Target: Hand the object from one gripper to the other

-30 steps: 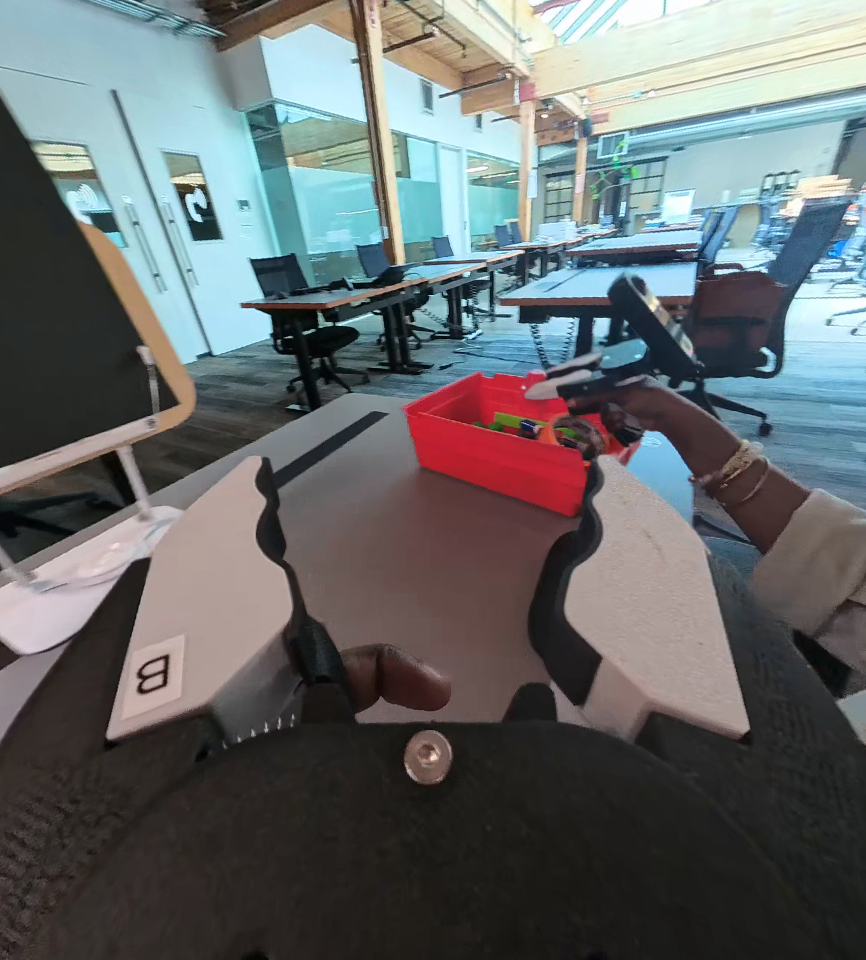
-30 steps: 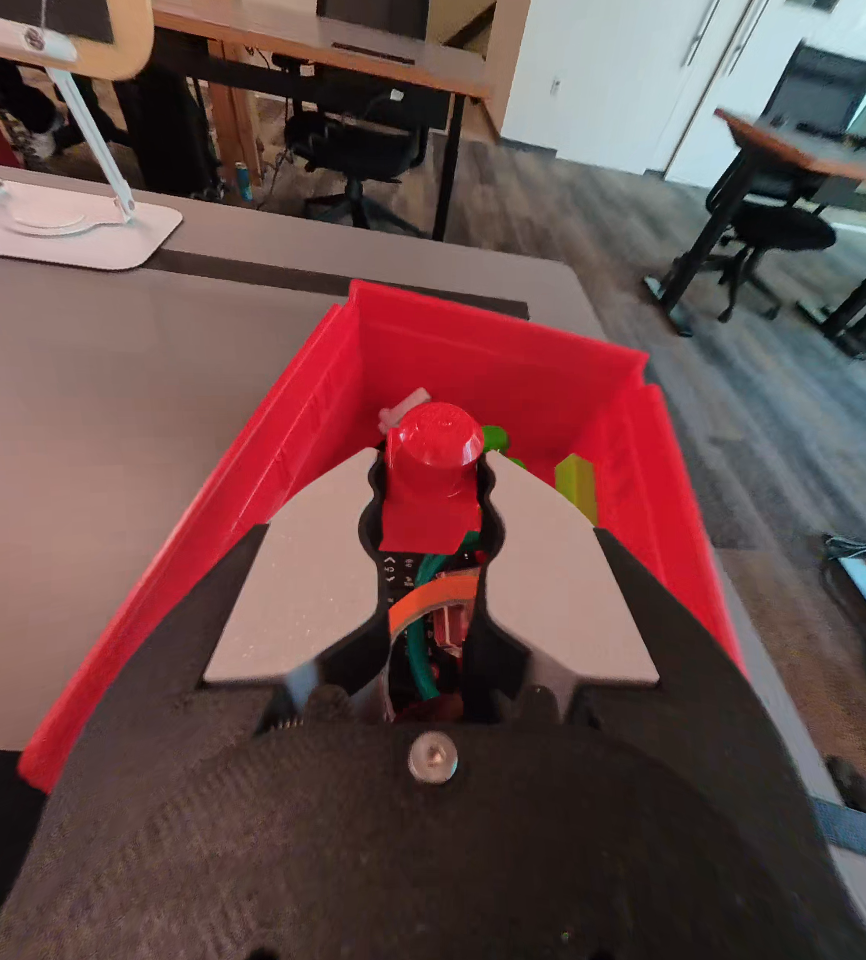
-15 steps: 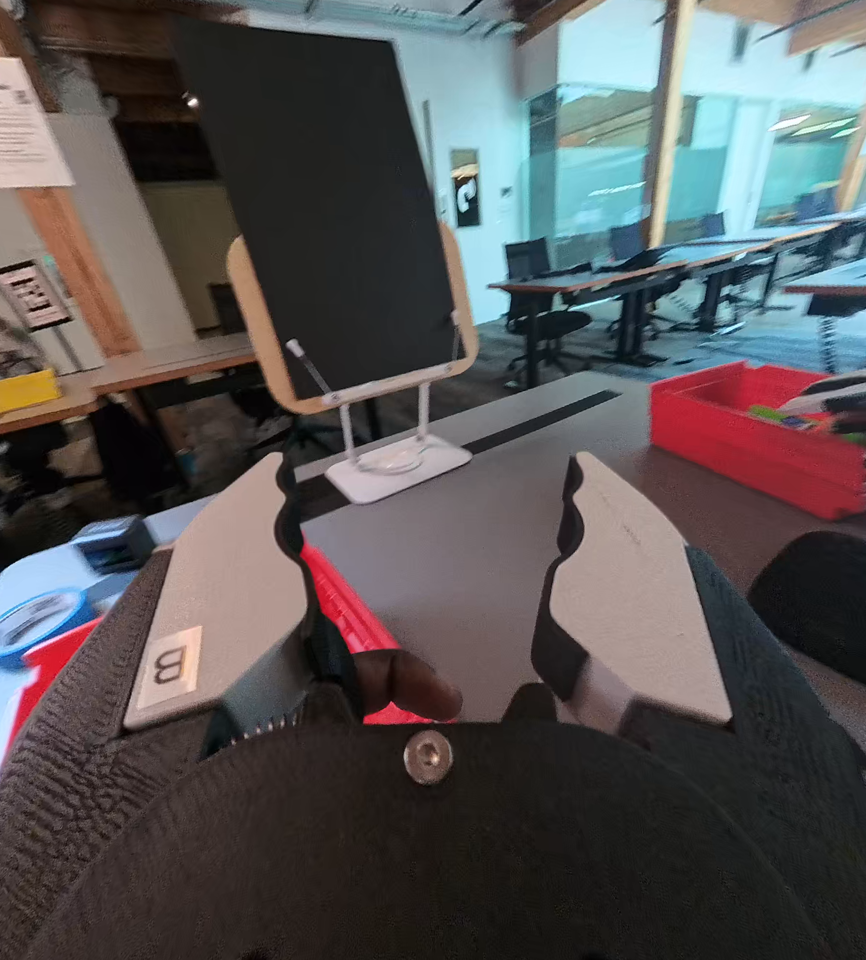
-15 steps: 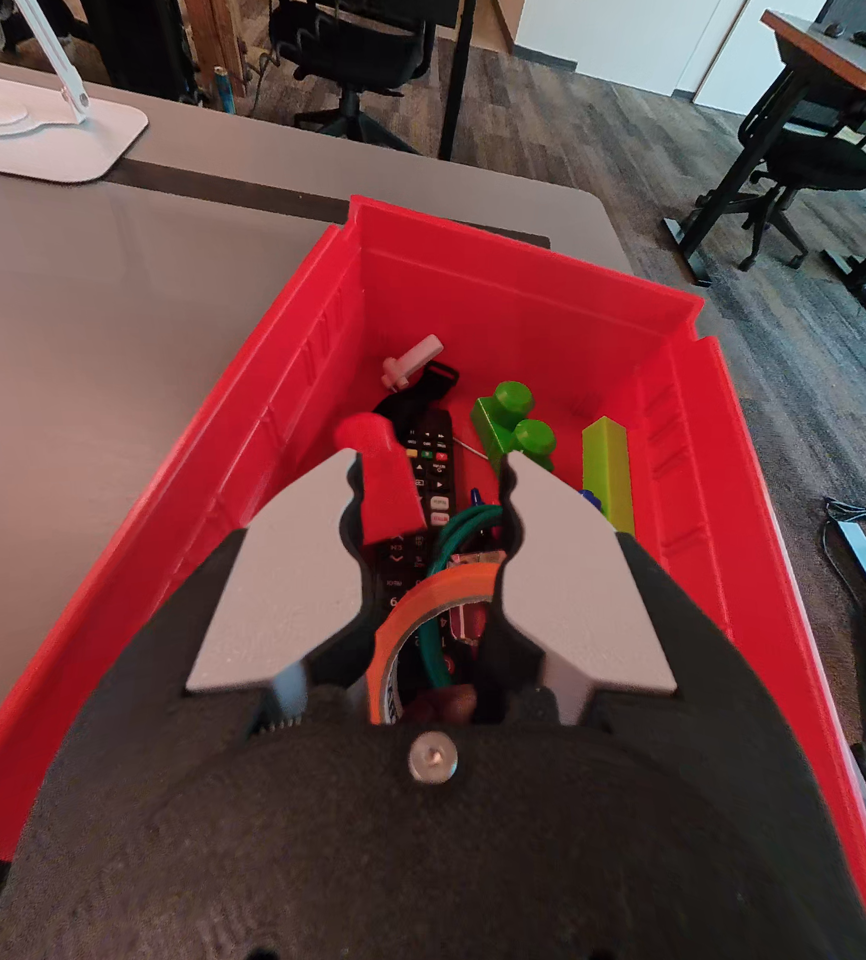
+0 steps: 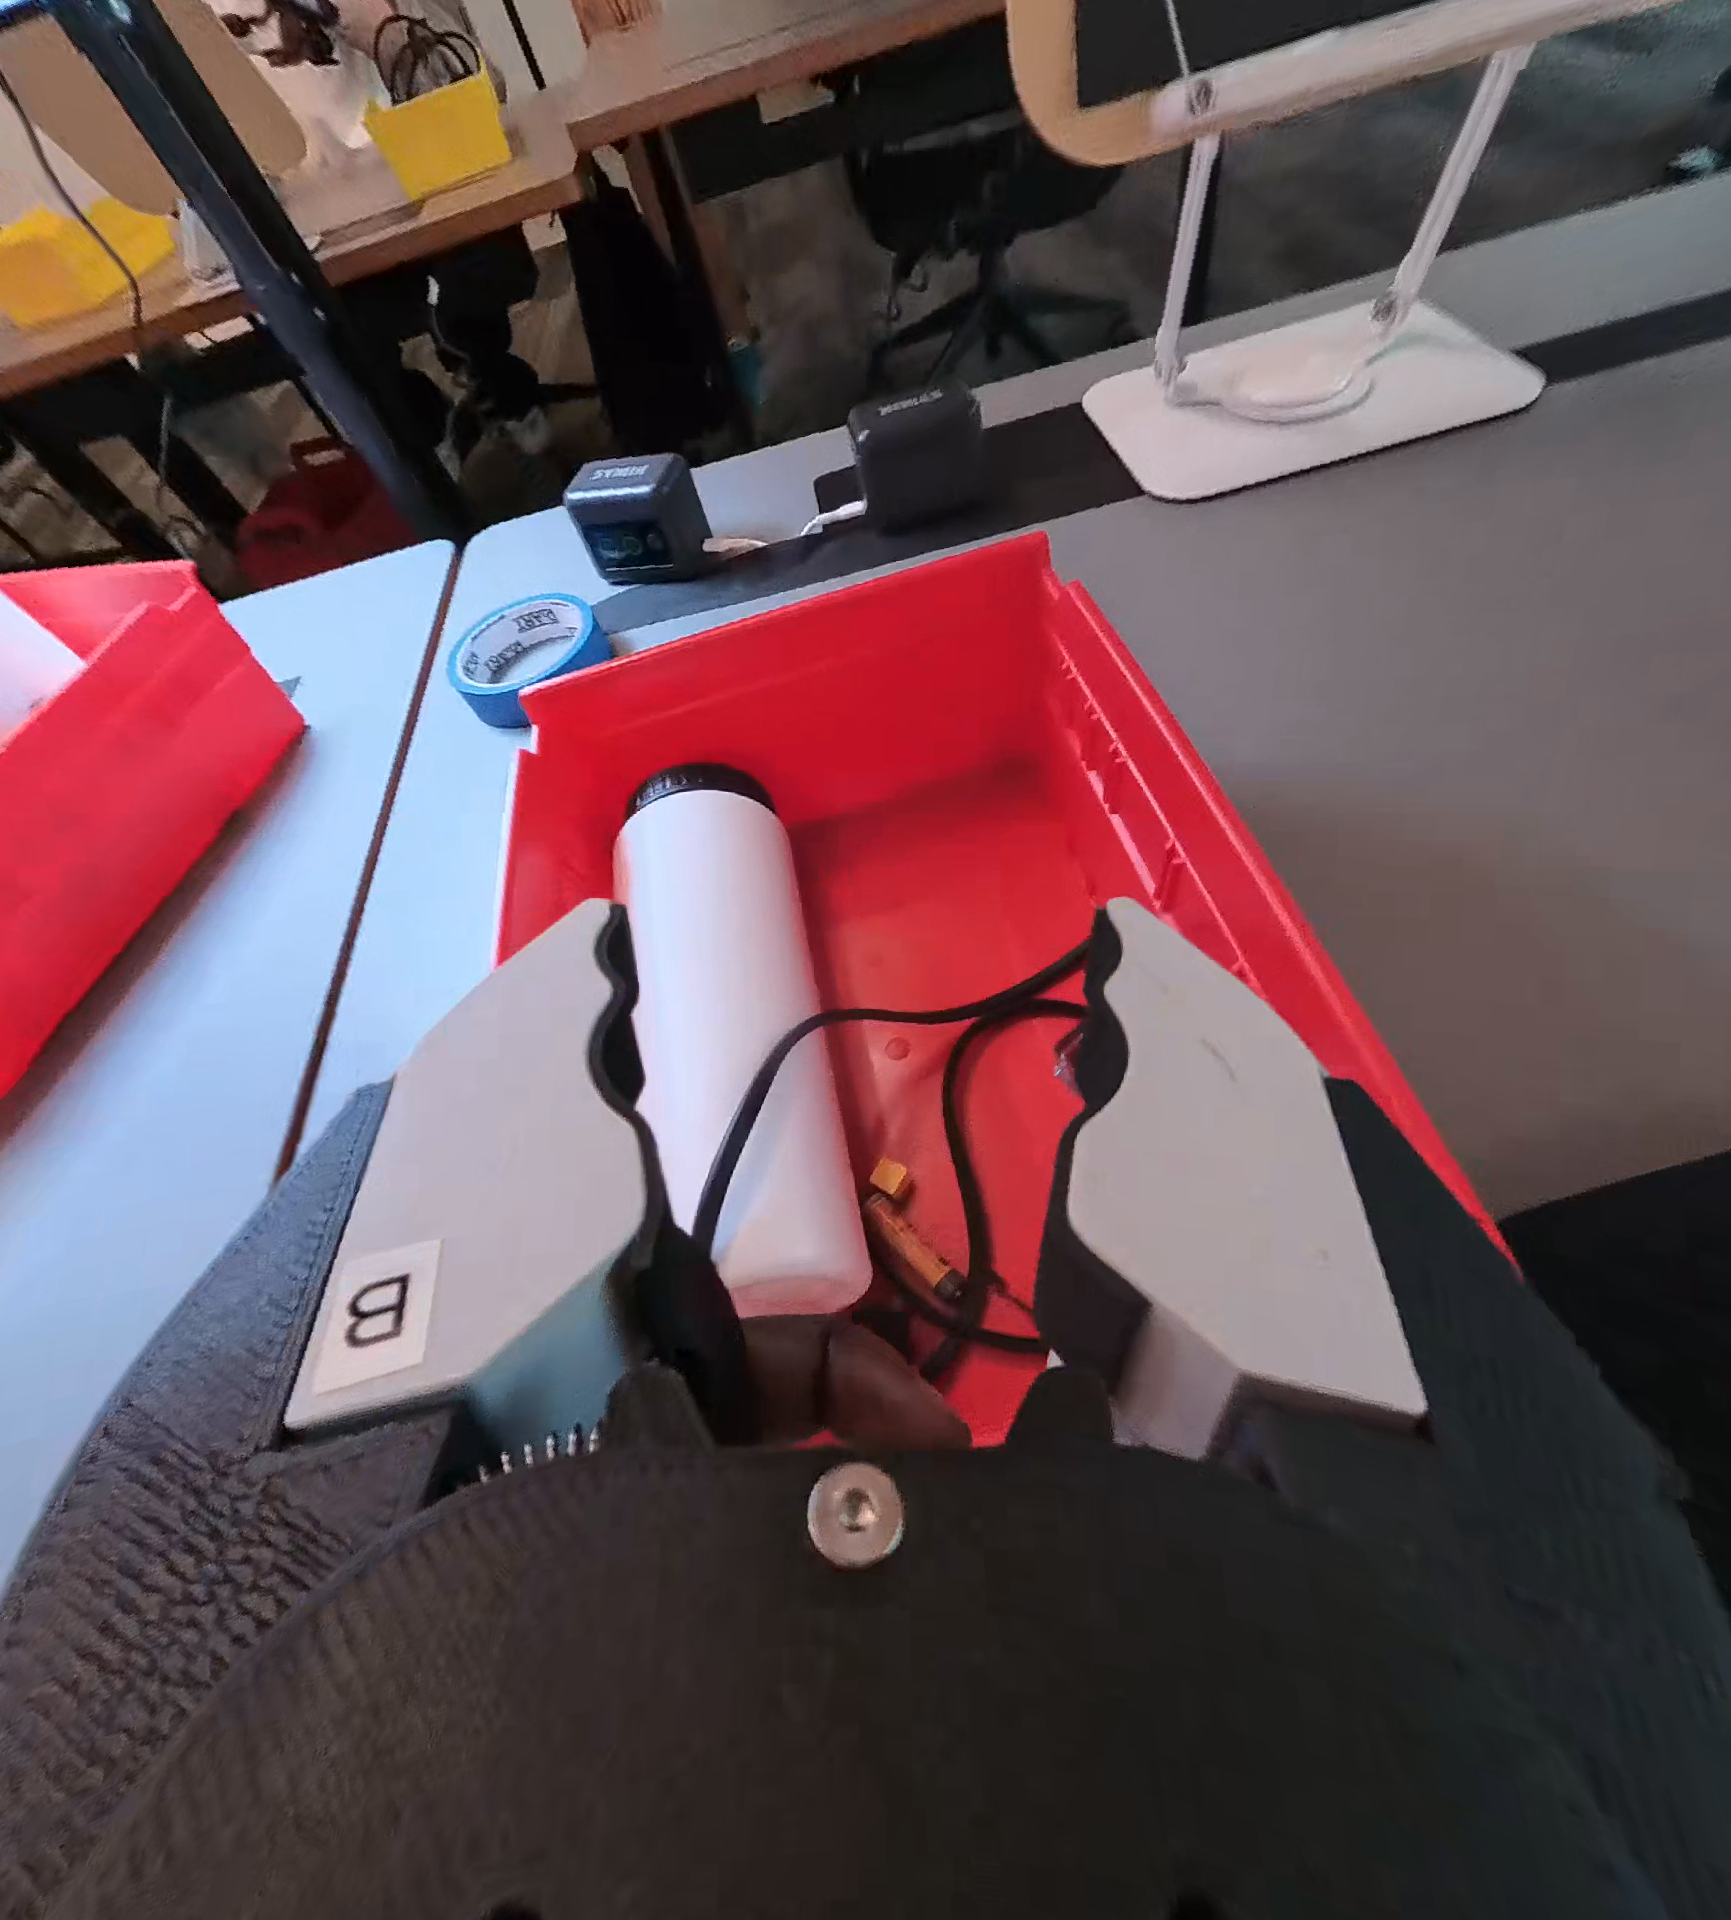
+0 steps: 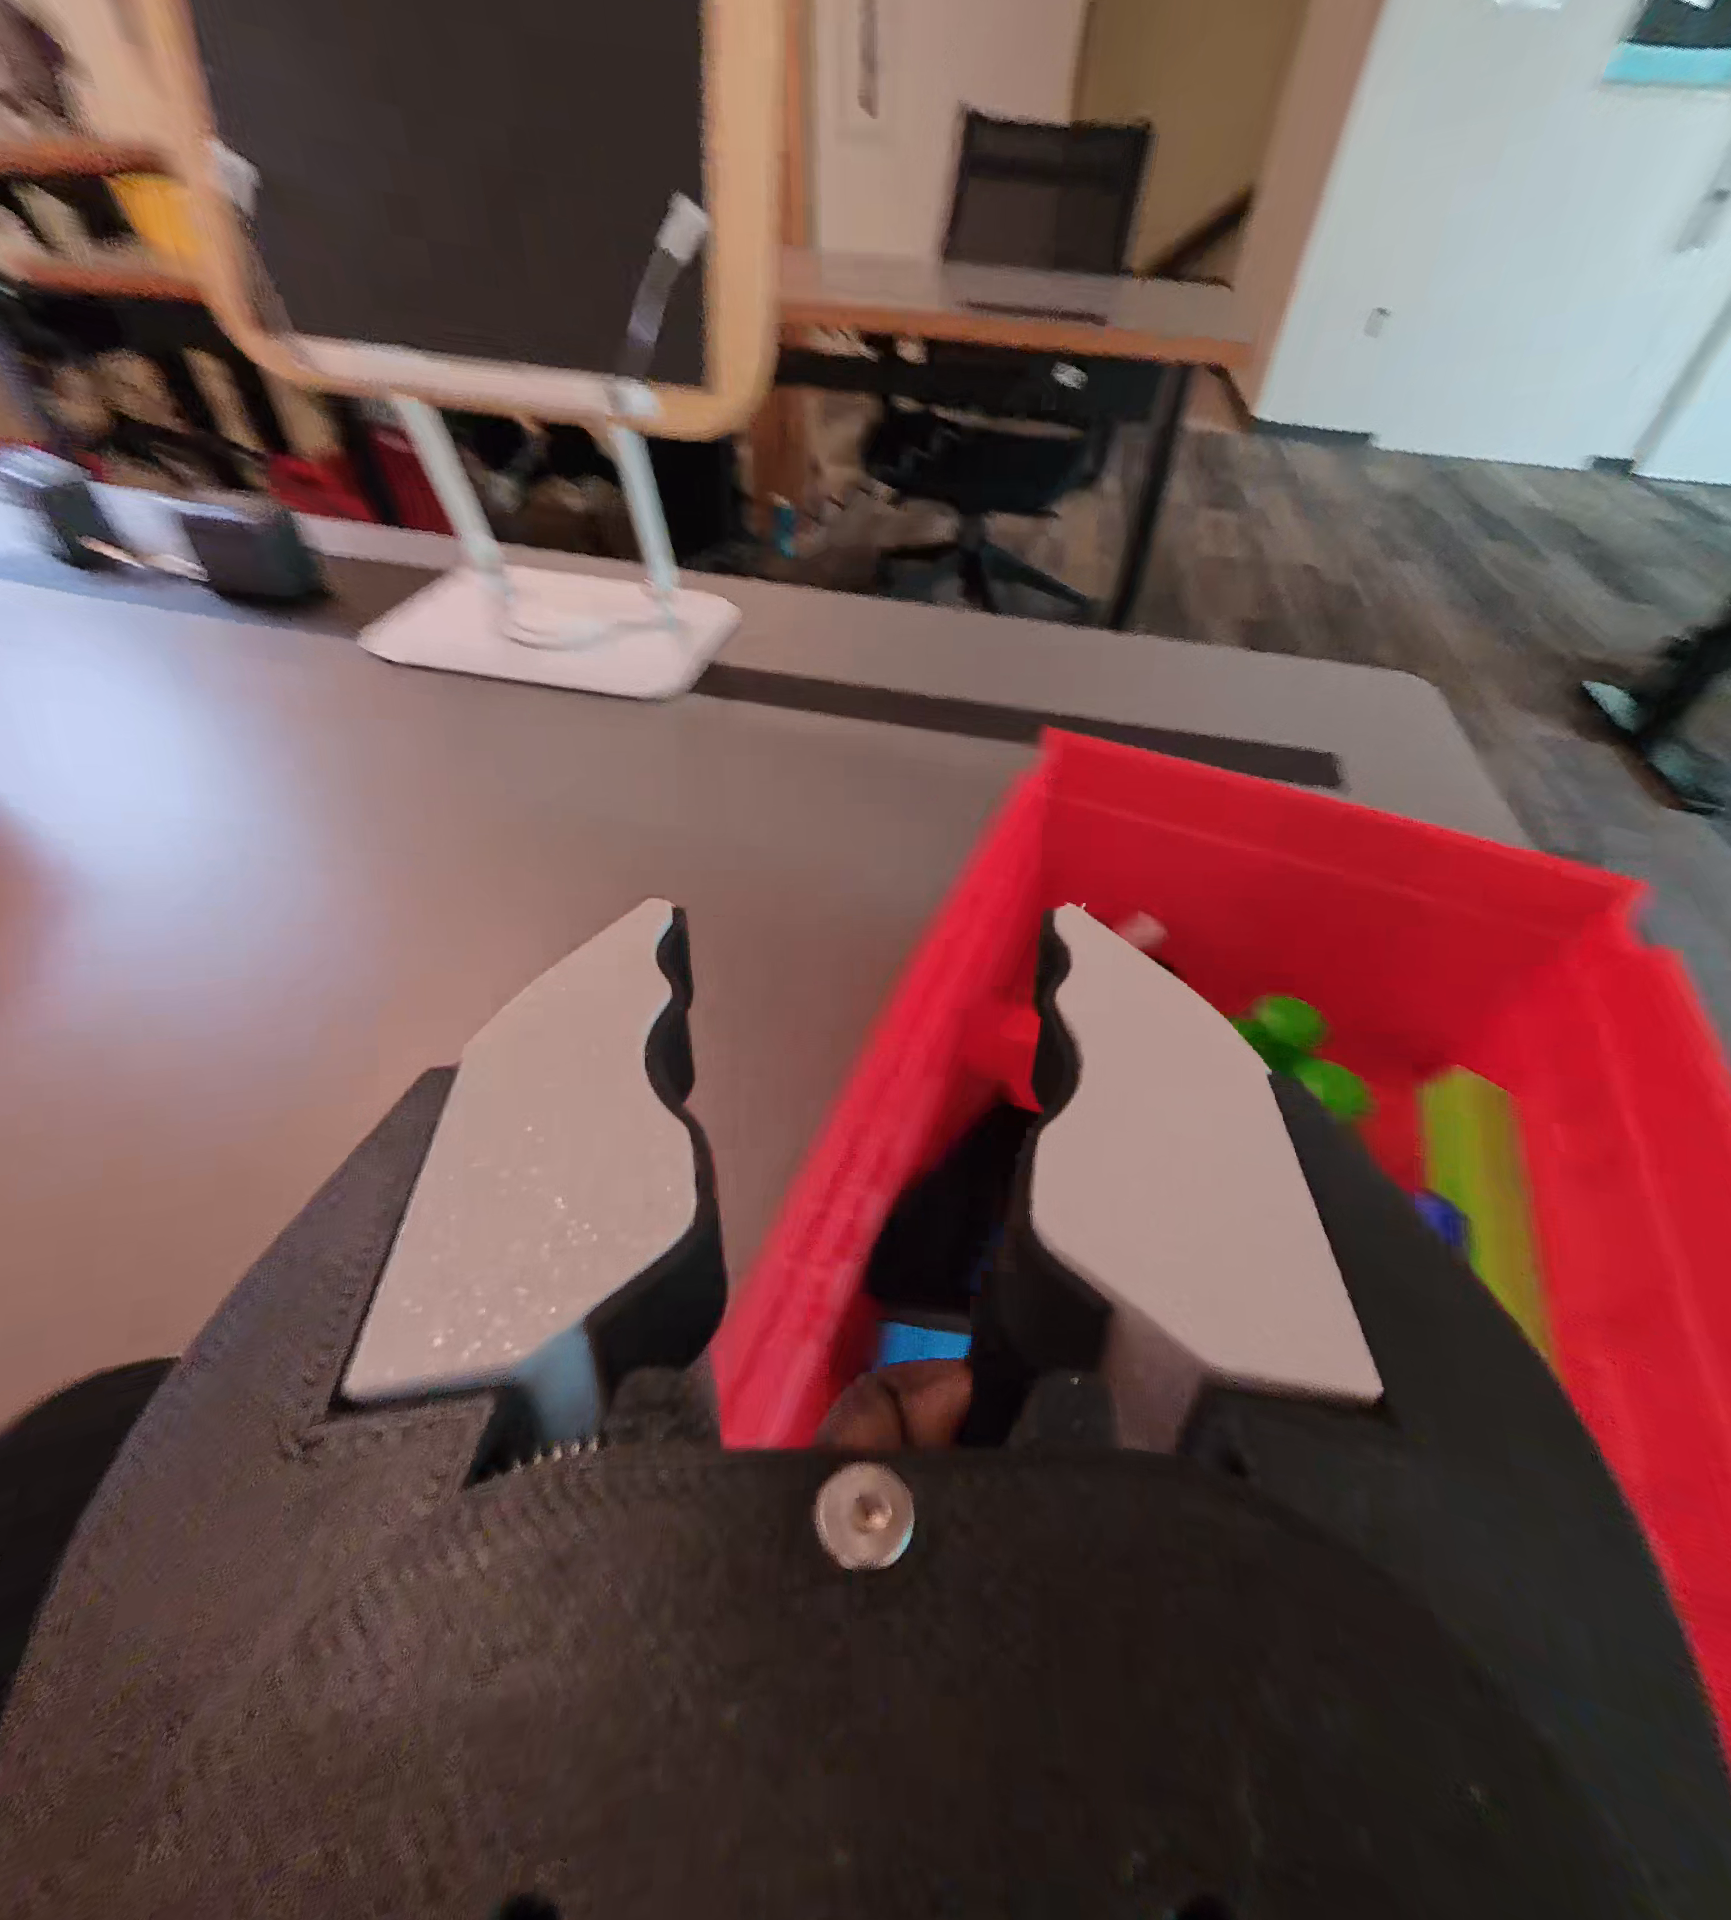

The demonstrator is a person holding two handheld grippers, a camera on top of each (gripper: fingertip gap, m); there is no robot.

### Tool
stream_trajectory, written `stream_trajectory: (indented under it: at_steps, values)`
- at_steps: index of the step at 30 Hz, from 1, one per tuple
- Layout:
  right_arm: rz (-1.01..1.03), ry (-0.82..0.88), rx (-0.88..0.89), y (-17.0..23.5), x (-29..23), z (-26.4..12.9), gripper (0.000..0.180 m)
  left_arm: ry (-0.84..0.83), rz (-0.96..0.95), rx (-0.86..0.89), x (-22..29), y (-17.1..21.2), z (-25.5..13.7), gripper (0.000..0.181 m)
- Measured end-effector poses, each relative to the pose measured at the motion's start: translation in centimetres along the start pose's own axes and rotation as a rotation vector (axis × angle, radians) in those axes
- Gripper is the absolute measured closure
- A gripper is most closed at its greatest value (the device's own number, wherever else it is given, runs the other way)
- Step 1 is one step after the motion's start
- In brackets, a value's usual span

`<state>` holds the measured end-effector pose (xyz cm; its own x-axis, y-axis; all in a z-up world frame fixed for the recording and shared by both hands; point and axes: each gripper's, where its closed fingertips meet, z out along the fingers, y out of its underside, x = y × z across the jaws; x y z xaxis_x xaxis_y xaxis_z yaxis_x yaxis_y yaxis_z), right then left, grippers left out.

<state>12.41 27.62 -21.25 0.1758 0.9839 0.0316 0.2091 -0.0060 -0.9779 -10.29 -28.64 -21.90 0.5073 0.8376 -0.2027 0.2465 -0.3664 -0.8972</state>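
Both tongs gape apart and empty. Left tongs [image 5: 856,977] hover over the white cylinder [image 5: 726,1029] in the red bin [image 5: 1204,831]; the black cable [image 5: 954,1091] draped across it could snag a grasp.

Three red bins [image 5: 1131,665] [image 5: 61,748] [image 6: 1360,894], one white cylinder [image 5: 726,997], two black cubes [image 5: 632,514] [image 5: 913,452], one blue tape roll [image 5: 526,655]

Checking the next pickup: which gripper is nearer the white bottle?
Left. The left gripper hangs open right over the white bottle in its red bin; the right gripper, also open, shows no bottle.
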Motion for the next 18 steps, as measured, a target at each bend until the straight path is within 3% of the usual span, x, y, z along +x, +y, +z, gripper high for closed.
stream_trajectory:
  at_steps: [5, 9, 12, 18]
  values:
    - [0.034, -0.234, 0.155, -4.1, -8.4, -0.2, 0.120, 0.046, 0.011, -0.004, 0.3, 0.2, 0.0, 0.099]
    - [-0.048, -0.439, 0.198, -7.9, -15.5, 1.9, 0.120, 0.114, 0.063, 0.013, 1.3, 0.3, -0.4, 0.101]
    - [-0.098, -0.594, 0.219, -11.4, -20.5, 3.6, 0.120, 0.059, 0.085, -0.038, 0.3, 1.4, -0.5, 0.103]
    - [-0.083, -0.642, 0.039, -13.2, -25.4, 8.1, 0.120, 0.039, 0.067, 0.072, -1.2, 0.4, -2.5, 0.105]
